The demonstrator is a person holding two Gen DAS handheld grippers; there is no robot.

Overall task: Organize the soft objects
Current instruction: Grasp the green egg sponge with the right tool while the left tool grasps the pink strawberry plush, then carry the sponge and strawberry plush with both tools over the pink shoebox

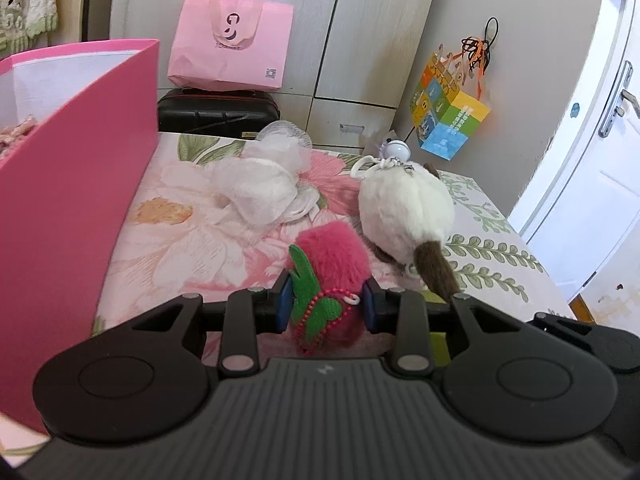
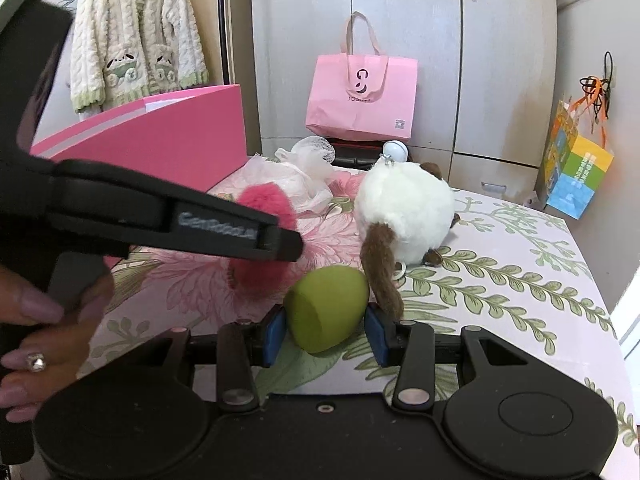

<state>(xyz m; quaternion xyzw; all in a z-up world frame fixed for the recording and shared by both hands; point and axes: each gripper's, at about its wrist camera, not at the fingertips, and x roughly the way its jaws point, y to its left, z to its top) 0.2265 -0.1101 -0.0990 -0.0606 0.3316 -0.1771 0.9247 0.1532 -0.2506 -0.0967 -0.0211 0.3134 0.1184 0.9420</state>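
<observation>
Both wrist views overlook the floral table [image 1: 224, 240] closely.

**Fur, felt and matt plastic**

The pink plush toy [image 1: 332, 256] is fluffy, with a green felt leaf [image 1: 316, 300]. The white plush cat [image 1: 404, 212] is soft-furred. The green egg [image 2: 328, 308] looks smooth and matt. The pink box [image 1: 76, 168] is matt card; the bedsheet [image 1: 200, 240] is printed cloth.

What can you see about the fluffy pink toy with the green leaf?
The fluffy pink toy looks like a furry strawberry: hot-pink fuzz, a green felt leaf and a loop of pink beads with a small white clip on top. The left claw pinches it between two blue pads, leaf end toward the camera. The white plush cat sits just behind it on the flowery bedsheet. Whether it rests on the sheet or is lifted is hard to tell.
</observation>
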